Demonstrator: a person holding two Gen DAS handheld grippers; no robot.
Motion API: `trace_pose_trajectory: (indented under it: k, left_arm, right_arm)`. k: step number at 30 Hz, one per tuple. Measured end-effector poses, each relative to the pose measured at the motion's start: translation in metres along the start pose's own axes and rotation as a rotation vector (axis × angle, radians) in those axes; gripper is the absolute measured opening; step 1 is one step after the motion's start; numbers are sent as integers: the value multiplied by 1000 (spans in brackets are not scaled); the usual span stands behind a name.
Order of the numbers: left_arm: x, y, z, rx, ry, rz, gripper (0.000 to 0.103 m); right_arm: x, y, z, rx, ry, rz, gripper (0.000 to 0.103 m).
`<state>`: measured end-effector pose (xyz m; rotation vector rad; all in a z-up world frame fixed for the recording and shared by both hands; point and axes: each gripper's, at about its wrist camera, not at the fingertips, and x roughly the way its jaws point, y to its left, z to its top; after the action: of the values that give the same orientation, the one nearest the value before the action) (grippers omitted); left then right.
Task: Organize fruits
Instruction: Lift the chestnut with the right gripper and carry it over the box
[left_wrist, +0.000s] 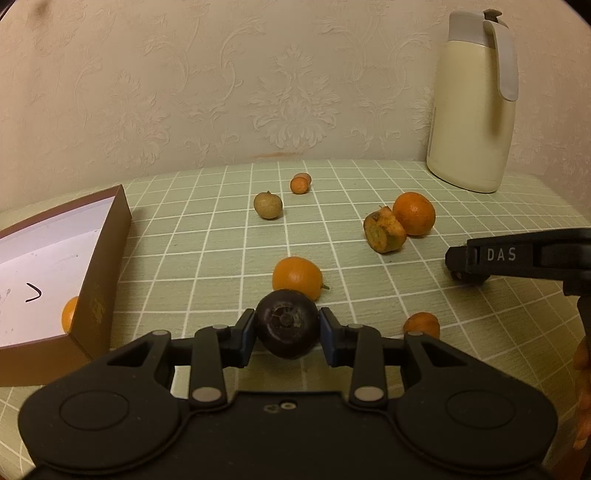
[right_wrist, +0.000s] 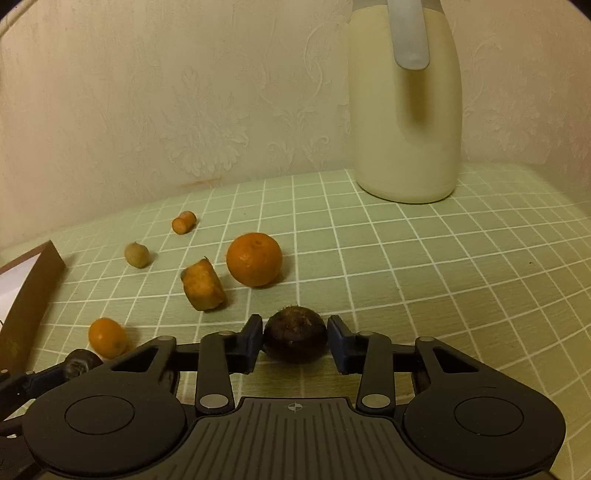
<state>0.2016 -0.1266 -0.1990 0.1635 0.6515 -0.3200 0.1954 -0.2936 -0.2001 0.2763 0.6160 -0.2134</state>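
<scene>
Left wrist view: left gripper (left_wrist: 287, 334) clamps a dark round fruit (left_wrist: 287, 328); the box (left_wrist: 107, 266) to its left is cut off and hides most of one orange (left_wrist: 70, 314). Three oranges loose ahead. Right gripper (right_wrist: 295, 341), marked "DAS", pinches a second dark fruit (right_wrist: 295, 339) near the table (right_wrist: 443, 295); contact unclear.

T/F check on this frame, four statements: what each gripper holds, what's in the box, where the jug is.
1. The left gripper is shut on a dark round fruit. True.
2. The right gripper is open with nothing between its fingers. False: it has a second dark fruit between its fingers.
3. The brown box holds one orange fruit. True.
4. The cream jug lies on its side. False: it stands upright by the wall.
</scene>
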Motion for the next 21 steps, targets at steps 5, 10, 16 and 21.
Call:
trace_pose_trajectory:
  k: [5, 10, 16, 21]
  left_arm:
    - [-1, 0, 0, 0, 3, 0, 27]
    - [-1, 1, 1, -11, 5, -6, 26]
    - [-7, 7, 3, -28, -9, 10, 26]
    - [-15, 10, 3, -30, -8, 5, 26]
  right_arm:
    - [3, 10, -2, -80, 9, -29, 39]
    - [-2, 6, -3, -45, 0, -6, 38]
    - [-18, 12, -3, -62, -28, 22, 38]
    - [-31, 17, -6, -45, -15, 71, 38]
